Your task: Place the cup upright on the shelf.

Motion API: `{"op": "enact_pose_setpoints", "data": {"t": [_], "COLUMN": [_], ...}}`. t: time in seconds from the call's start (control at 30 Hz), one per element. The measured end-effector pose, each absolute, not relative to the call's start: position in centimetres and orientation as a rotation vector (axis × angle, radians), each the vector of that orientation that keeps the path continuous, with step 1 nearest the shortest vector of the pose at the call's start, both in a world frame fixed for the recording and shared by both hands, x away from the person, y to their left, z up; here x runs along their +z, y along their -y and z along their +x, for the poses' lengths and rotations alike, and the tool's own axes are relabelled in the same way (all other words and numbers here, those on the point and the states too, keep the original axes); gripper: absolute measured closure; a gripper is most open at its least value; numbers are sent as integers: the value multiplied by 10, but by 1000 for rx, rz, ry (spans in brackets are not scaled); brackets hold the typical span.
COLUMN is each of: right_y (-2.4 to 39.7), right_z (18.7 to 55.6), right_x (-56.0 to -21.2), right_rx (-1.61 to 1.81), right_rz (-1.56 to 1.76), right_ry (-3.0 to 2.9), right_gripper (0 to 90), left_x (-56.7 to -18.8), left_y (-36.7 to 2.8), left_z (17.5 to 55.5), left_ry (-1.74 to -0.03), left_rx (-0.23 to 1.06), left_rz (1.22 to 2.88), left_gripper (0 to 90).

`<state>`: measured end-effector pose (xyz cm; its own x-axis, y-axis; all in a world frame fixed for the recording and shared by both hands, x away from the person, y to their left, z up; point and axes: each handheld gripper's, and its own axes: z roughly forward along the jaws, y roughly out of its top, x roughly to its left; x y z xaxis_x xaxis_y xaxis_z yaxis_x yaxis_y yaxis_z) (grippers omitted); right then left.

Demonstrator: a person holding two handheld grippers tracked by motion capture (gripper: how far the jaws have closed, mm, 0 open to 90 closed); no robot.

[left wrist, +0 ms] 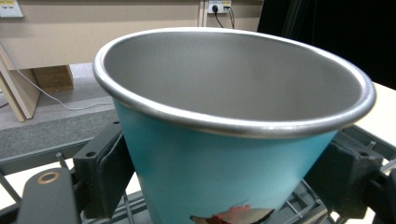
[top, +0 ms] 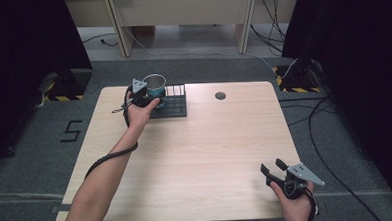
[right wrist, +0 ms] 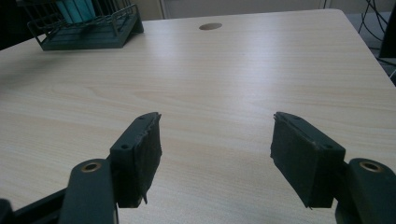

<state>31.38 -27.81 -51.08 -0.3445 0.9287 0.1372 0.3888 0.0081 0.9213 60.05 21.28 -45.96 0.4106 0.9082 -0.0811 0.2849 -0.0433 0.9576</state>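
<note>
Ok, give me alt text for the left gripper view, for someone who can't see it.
A teal cup with a bare metal rim and inside sits close up between the left gripper's two black fingers, which press on its sides. Under it is a dark wire rack on a pale wooden table; behind are a beige wall and grey floor.

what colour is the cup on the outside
Teal blue, with a bare silver metal rim and inside. The cup shows best in the left gripper view.

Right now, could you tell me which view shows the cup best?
The left gripper view: the blue metal cup is close between the jaws. The high view shows it small over the rack; the right gripper view only a distant blue sliver.
</note>
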Motion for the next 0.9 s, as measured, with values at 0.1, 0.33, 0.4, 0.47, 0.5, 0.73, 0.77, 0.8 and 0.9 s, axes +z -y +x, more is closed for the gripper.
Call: {"op": "enact_pose_setpoints", "data": {"t": [0.1,0.33,0.4,0.47,0.5,0.73,0.77,0.8,0.9], "right_y": [278,278,278,278,278,278,277,277,277], "right_z": [314,314,314,314,314,314,314,313,313], "right_x": [-511,-511,-511,-511,-511,-511,-511,-511,-511], "right_rx": [1326,1327,1326,1326,1326,1325,1326,1326,1326], "right_rz": [1352,1354,1354,1354,1354,1352,1359,1358,1357], "right_ry": [-1763,-1763,-1764,-1764,-1764,-1769,-1769,-1769,-1770], "right_gripper": [336,337,337,337,337,336,336,336,336], "left_x": [-461,-461,-461,-462,-462,-462,-462,-462,-462], "left_y": [-213,-213,-214,-214,-214,-214,-215,-215,-215], "left_z": [601,602,602,602,603,603,603,603,603], "left_ry": [-1090,-1094,-1097,-1100,-1099,-1094,-1094,-1093,-1093], "left_rx": [712,706,704,702,704,690,688,687,684], "left_rz": [1575,1570,1570,1567,1569,1573,1573,1573,1574], "left_gripper": [162,162,161,161,161,160,159,159,155]}}
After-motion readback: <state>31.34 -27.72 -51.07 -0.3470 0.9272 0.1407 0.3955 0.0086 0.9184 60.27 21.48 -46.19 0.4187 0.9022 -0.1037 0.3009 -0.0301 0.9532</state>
